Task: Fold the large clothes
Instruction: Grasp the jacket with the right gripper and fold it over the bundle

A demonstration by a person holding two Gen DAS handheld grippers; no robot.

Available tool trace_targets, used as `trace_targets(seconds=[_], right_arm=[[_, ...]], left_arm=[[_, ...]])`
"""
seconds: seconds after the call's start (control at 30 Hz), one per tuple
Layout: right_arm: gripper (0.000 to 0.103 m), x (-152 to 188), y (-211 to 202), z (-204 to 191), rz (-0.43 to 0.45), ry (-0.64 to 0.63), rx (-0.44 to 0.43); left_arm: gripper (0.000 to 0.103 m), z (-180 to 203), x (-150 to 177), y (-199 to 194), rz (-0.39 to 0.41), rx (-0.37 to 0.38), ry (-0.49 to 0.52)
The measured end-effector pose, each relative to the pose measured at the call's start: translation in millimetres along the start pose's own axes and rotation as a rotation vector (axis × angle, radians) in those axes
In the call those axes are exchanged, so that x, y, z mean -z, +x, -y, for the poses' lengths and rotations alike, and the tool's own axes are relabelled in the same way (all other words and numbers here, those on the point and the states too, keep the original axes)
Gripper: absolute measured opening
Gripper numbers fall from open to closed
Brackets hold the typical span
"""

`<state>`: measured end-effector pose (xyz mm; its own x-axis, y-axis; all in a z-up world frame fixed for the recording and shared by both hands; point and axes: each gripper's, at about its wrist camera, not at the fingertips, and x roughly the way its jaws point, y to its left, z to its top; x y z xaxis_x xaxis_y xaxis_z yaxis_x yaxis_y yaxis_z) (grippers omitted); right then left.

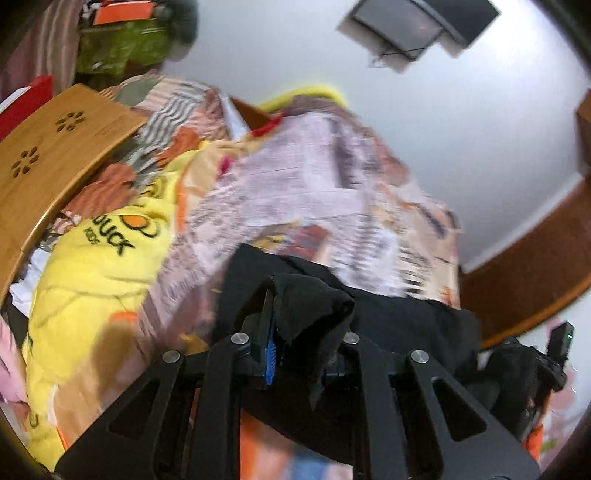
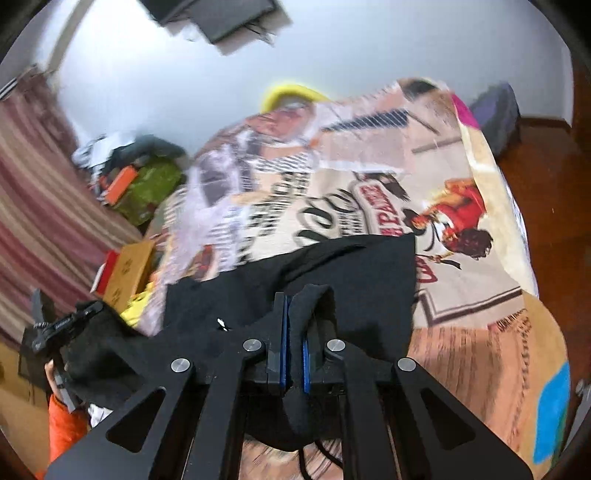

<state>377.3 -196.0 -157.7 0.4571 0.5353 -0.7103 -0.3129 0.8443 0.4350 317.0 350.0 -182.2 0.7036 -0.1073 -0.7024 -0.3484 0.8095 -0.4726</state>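
Holding one black garment (image 2: 332, 280) between them, left gripper (image 1: 306, 332) and right gripper (image 2: 293, 332) each pinch a bunched edge. It hangs over the printed bedspread (image 2: 443, 206) toward 12 o'clock. No fold visible; folding judged barely begun.

Printed blanket (image 2: 369, 192), yellow duck cloth (image 1: 96, 266), wooden board (image 1: 55, 155), wall TV (image 1: 413, 29).

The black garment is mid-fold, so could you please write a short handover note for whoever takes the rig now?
Left gripper: shut on the black garment.
Right gripper: shut on another edge of the same garment.
The garment hangs between both grippers above the printed bedspread; the yellow duck blanket lies beside it.
Done: both edges gripped.
Left: lay it flat, then fold.
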Motion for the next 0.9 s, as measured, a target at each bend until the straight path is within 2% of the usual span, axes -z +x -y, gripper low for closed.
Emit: trace_targets(seconds=[0.03,0.17,0.23,0.33,0.4,0.43,0.57,0.63,0.67,0.73,0.8,0.87,0.9], right_arm=[[0.005,-3.8,12.5,11.3,-0.011,0.030,0.007],[0.005,-9.4,50.5,49.0,-0.066,0.118,0.015],[0.005,-7.2,64.4,58.2,-0.083,0.140,0.007],[0.004,-4.7,64.2,59.0,-0.079,0.136,-0.003],[0.004,-5.3,58.9,54.5,-0.090,0.106,0.008],[0.007,-5.8,57.5,53.3,-0.100,0.096,0.014],[0.012,-6.9,51.6,48.7,-0.154,0.074,0.055],[0.014,-5.4,45.5,42.8,-0.155,0.049,0.091],[0.016,-4.3,41.7,38.9,-0.152,0.031,0.110],[0.018,-0.4,30.6,28.2,-0.138,-0.021,0.158],[0.023,3.4,19.4,17.4,-0.115,-0.066,0.201],[0.038,7.9,5.3,4.1,-0.072,-0.118,0.264],[0.042,10.0,-2.5,-2.8,-0.043,-0.146,0.283]], left_arm=[[0.016,-7.5,-2.8,15.7,-0.009,-0.038,-0.002],[0.018,-24.5,-2.3,65.4,-0.071,-0.111,0.000],[0.020,-26.5,1.3,86.8,-0.105,-0.141,0.014],[0.023,-29.2,4.8,97.5,-0.111,-0.161,0.006],[0.027,-29.6,4.7,93.7,-0.096,-0.170,0.001],[0.033,-28.7,4.2,90.0,-0.089,-0.180,0.009],[0.045,-15.0,0.6,61.6,-0.038,-0.231,0.092],[0.059,-3.4,-2.1,42.7,0.001,-0.242,0.146],[0.063,2.1,-3.0,33.9,0.020,-0.249,0.168],[0.066,18.4,-2.8,12.4,0.075,-0.259,0.228],[0.067,31.3,-1.0,-0.1,0.092,-0.264,0.272],[0.067,46.7,4.2,-12.3,0.101,-0.256,0.313],[0.067,52.7,6.9,-16.4,0.103,-0.250,0.328]])
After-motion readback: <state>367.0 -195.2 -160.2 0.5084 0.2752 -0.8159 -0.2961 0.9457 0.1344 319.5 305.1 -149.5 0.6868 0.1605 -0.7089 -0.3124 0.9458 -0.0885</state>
